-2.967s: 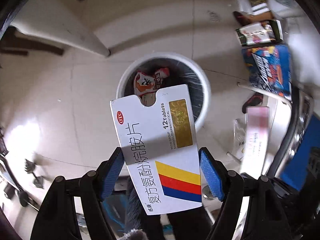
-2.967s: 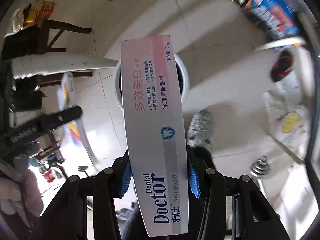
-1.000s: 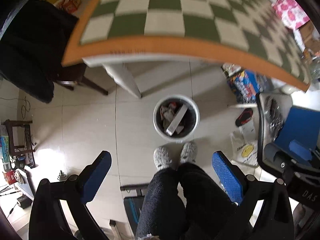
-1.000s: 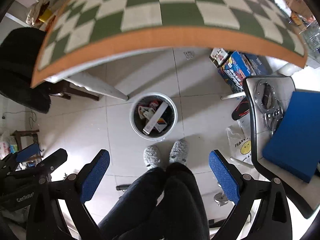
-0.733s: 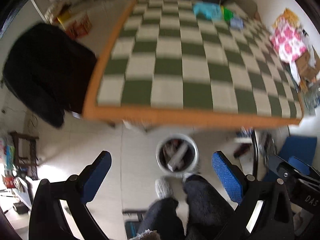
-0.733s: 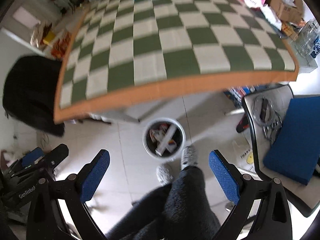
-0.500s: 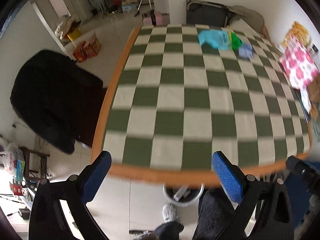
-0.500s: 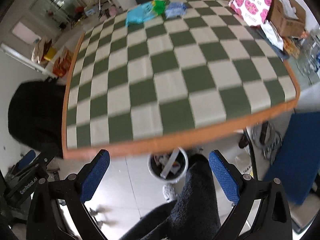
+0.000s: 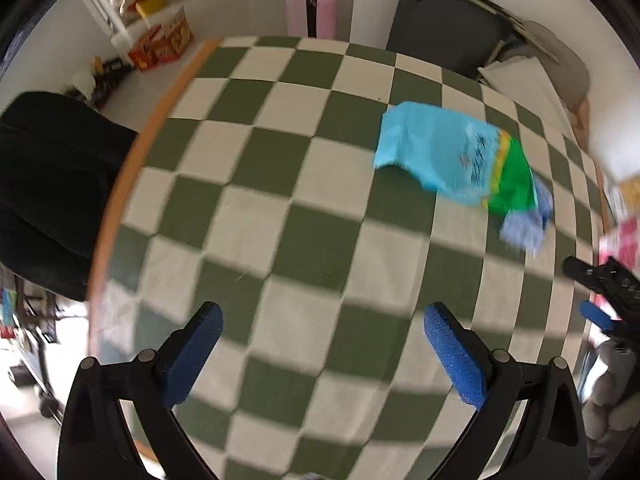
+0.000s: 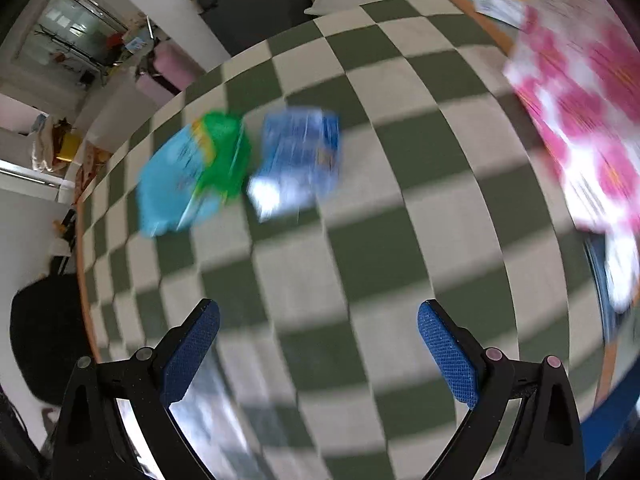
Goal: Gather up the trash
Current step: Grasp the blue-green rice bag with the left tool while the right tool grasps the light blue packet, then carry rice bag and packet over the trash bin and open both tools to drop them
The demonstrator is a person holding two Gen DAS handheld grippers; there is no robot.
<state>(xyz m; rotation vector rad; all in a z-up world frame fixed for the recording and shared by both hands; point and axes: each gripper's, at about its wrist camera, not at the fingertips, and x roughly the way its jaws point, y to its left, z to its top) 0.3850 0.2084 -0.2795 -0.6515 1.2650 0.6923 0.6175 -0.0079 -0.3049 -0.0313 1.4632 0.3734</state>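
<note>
Chair (image 9: 52,184), black, stands at the far left, just beside the orange edge of the bench (image 9: 280,208), whose top is a green-and-white check cloth. Left tongs (image 9: 322,350) hang over the near part of that cloth, spread wide, nothing between the blue pads (image 9: 192,354). Further right and well beyond them lies the trash: a light blue bag (image 9: 436,156) flat on the cloth, a green packet (image 9: 514,184) touching its right end, and a blue wrapper (image 9: 526,228) just beside that. At the right edge of the left view the other tool shows as a black arm.

In the right view, blurred, the same three pieces lie on the far left part of the bench: light blue bag (image 10: 172,188), green packet (image 10: 222,152) on it, blue wrapper (image 10: 298,160) just to the right. Right tongs (image 10: 318,350) are over the near cloth, also spread wide and empty, well apart from the trash. A pink-flowered pack (image 10: 584,92) sits at the bench's right side.
</note>
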